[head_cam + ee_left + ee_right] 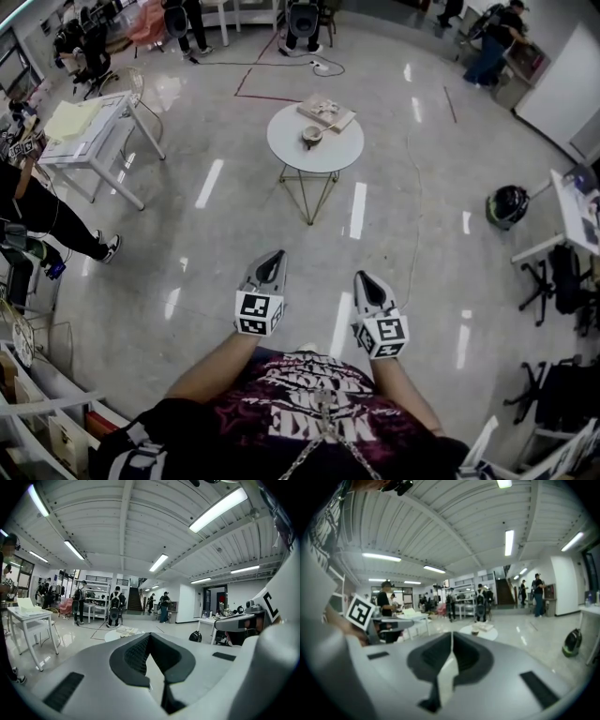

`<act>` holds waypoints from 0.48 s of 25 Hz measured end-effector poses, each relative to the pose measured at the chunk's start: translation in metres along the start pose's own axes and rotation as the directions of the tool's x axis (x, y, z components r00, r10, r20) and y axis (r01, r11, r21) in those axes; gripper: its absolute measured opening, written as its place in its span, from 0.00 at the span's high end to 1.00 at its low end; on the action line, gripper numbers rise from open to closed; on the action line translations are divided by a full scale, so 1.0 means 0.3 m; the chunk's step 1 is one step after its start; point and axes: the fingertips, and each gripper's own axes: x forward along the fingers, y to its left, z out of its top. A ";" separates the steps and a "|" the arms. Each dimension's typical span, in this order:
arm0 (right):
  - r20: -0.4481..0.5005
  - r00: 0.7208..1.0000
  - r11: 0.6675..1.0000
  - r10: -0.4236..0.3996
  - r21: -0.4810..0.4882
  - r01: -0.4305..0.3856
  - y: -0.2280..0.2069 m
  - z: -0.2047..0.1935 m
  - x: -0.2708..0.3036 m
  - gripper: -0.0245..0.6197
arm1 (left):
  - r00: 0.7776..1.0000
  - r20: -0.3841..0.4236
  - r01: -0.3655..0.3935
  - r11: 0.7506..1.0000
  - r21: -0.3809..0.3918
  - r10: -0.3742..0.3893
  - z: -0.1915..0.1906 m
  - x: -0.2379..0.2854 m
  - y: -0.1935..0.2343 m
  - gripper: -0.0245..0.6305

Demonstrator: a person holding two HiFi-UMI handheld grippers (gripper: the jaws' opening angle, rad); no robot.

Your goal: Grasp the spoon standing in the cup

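A small cup [311, 137] stands on a round white table [281, 141] far ahead in the head view; the spoon in it is too small to make out. Beside the cup lies a flat tray-like object [327, 112]. Both grippers are held close to the person's body, well short of the table. My left gripper [273, 258] is shut with nothing in it, and its tips [149, 635] meet. My right gripper [364, 278] is likewise shut and empty [451, 634]. The right gripper view shows the cup [475, 631] on the distant table [487, 633].
Shiny floor lies between me and the table. A white desk [89, 131] and a person [37, 211] are at the left, with shelves at the lower left. A black bag [508, 204], a desk and office chairs [562, 281] stand at the right. A cable [415, 197] runs along the floor.
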 end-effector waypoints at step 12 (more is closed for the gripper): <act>0.024 0.999 0.999 0.025 0.024 -0.026 -0.039 -0.003 -0.009 0.91 | 0.999 -0.008 -0.053 0.999 -0.001 0.053 0.014 0.005 0.009 0.93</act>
